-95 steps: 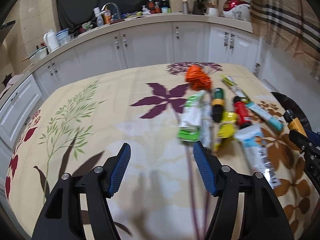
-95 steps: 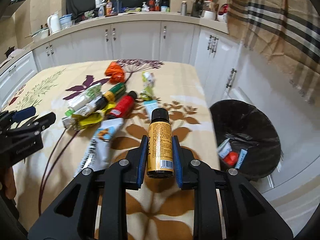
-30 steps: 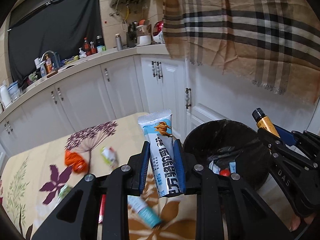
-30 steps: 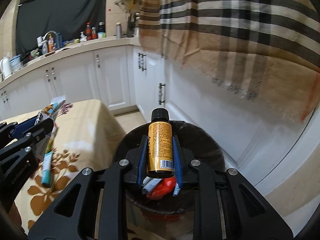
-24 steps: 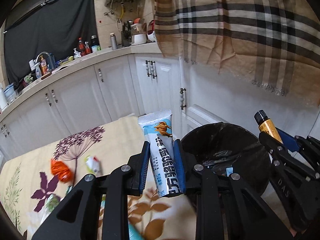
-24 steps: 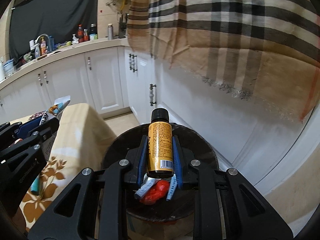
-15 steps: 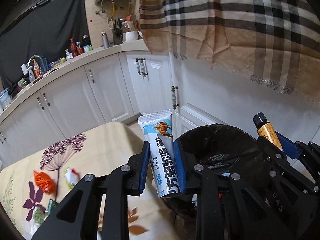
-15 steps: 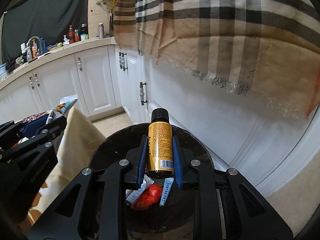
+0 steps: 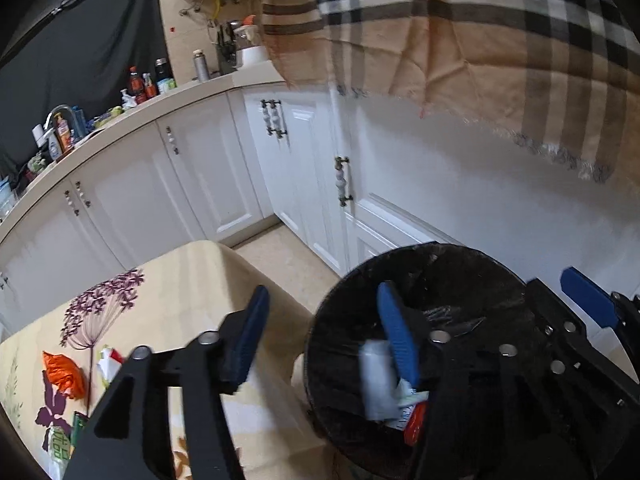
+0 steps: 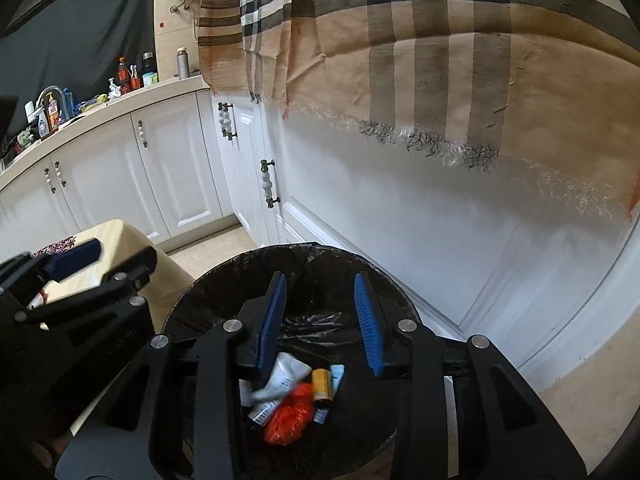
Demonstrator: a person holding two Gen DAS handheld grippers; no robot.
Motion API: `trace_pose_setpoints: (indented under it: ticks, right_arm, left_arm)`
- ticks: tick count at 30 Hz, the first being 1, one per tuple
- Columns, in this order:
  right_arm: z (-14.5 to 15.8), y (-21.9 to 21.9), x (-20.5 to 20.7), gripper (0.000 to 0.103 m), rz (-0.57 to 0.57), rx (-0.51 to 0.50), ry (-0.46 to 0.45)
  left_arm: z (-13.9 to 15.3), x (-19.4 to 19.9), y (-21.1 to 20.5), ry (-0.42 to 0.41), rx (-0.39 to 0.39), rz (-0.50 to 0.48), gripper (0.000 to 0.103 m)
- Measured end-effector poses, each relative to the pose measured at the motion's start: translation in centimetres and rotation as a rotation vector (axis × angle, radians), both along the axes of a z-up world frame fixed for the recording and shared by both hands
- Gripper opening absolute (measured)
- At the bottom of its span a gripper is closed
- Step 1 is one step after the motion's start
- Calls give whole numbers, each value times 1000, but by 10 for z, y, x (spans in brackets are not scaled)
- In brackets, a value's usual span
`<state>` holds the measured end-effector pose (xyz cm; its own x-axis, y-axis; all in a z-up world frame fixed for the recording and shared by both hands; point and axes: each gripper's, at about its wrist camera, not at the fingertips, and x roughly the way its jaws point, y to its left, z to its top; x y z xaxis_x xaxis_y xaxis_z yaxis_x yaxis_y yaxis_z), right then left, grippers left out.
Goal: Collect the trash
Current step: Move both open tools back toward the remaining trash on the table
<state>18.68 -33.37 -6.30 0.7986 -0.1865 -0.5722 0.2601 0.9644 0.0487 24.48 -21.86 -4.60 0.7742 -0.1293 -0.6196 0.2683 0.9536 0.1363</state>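
A plaid cloth (image 10: 440, 60) is hanging high ahead of both hand-held grippers, over white cabinets (image 10: 168, 168) that are running off to the left. Behind and to the left of the left hand-held gripper (image 9: 320, 332), the tabletop (image 9: 188, 280) with its flowered cover is carrying an orange wrapper (image 9: 66, 372) and a few other scraps at its far left edge.

Directly below the right hand-held gripper (image 10: 320, 320), a black trash bin (image 10: 224, 276) with a black liner is standing on the floor just beside the tabletop's corner. The left hand-held gripper is hovering over the gap between tabletop and bin, its right finger over the bin's rim.

Both pairs of jaws are opening, and nothing is sitting between either pair. The left ones are standing wide; the right ones are narrower.

A white tube (image 9: 376, 384), blurred in the left wrist view, is lying inside the bin just below and beside the left gripper's right finger; the right wrist view shows it (image 10: 284, 376) under the right gripper's left finger. A small yellow bottle (image 10: 322, 388) is lying in the bin below the right gripper's gap, touching an orange-red crumpled bag (image 10: 290, 416) and a pale blue packet (image 10: 337, 376).
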Motion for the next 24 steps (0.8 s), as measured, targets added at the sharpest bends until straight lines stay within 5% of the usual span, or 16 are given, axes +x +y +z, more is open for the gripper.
trace_pose_setpoints:
  ticks: [7, 24]
  right_arm:
    - [7, 15, -8, 35, 39, 7, 1]
    - [26, 115, -38, 36, 282, 50, 10]
  left_arm:
    - [12, -14, 28, -9, 2, 39, 70]
    - [24, -74, 173, -9, 18, 272, 71]
